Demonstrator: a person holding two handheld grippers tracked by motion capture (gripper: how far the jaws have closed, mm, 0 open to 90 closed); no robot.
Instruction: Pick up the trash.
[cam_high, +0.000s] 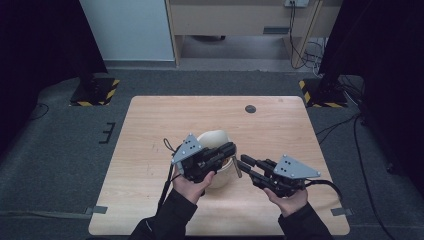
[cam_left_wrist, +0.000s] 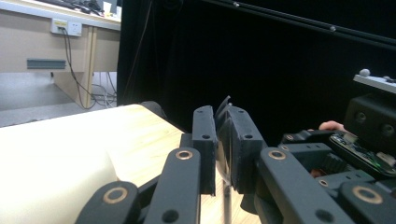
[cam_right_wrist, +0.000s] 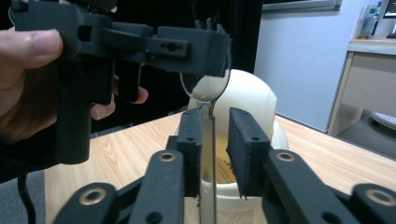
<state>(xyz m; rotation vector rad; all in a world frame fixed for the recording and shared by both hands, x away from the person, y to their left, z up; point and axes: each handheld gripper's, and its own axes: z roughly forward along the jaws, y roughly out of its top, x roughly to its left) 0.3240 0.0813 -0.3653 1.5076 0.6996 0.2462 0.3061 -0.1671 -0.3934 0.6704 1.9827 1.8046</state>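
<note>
Near the wooden table's (cam_high: 150, 125) front edge sits a smooth cream pot (cam_high: 212, 140) with a domed lid. The left gripper (cam_high: 231, 150) pinches a shiny metal spoon (cam_right_wrist: 208, 88) by its bowl. The right gripper (cam_high: 245, 165) is narrowly parted around the spoon's thin handle.

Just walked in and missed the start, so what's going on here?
A person works two claws over a wooden table. The left claw is shut on the bowl of a metal spoon, held above a cream lidded pot. The right claw sits open around the spoon's handle, so it looks like a handover, not yet gripped on the right.
</note>
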